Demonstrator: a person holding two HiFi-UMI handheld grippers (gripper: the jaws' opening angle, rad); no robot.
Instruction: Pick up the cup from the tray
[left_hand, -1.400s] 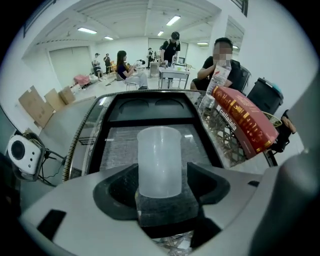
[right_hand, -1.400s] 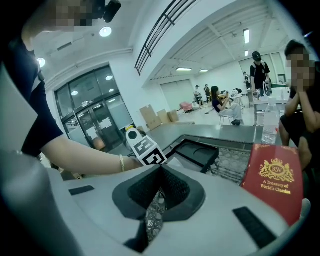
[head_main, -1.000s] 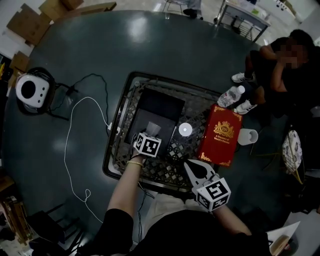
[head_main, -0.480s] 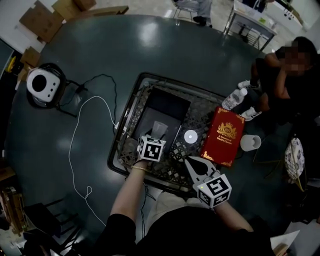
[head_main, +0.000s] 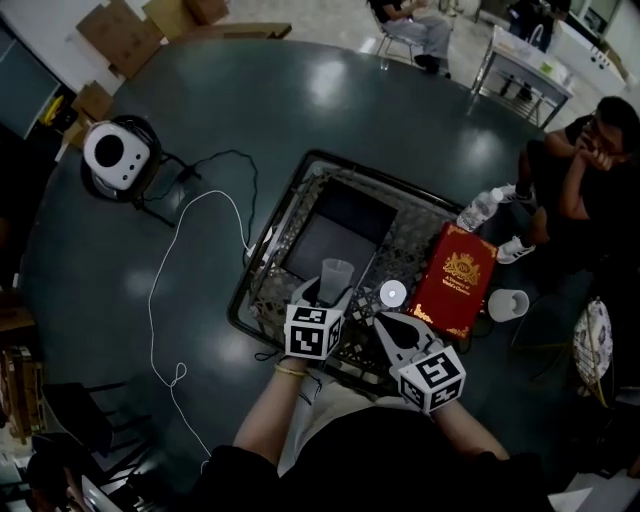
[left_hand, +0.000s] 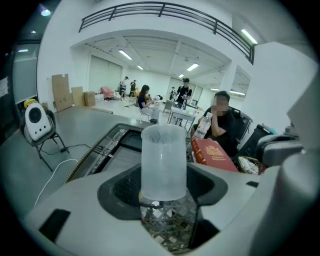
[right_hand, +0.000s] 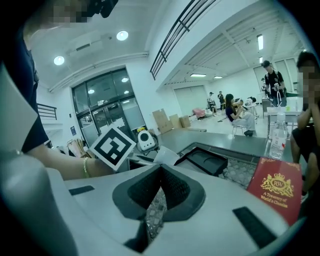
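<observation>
— Where is the cup (left_hand: 163, 162) sitting?
— It isn't sitting. The left gripper (head_main: 325, 297) is clamping its base with both pads pressing on it. The cup is standing upright in the jaws, hanging over the tray (head_main: 272, 262) by the near edge, clear of the woven floor.
— And the right gripper (head_main: 390, 326)?
— Its jaws are meeting with nothing between them. It is hovering over the tray's near right corner, just beside the left one.
— Anything close by?
— A red book (head_main: 456, 280) is lying along the tray's right edge.
</observation>
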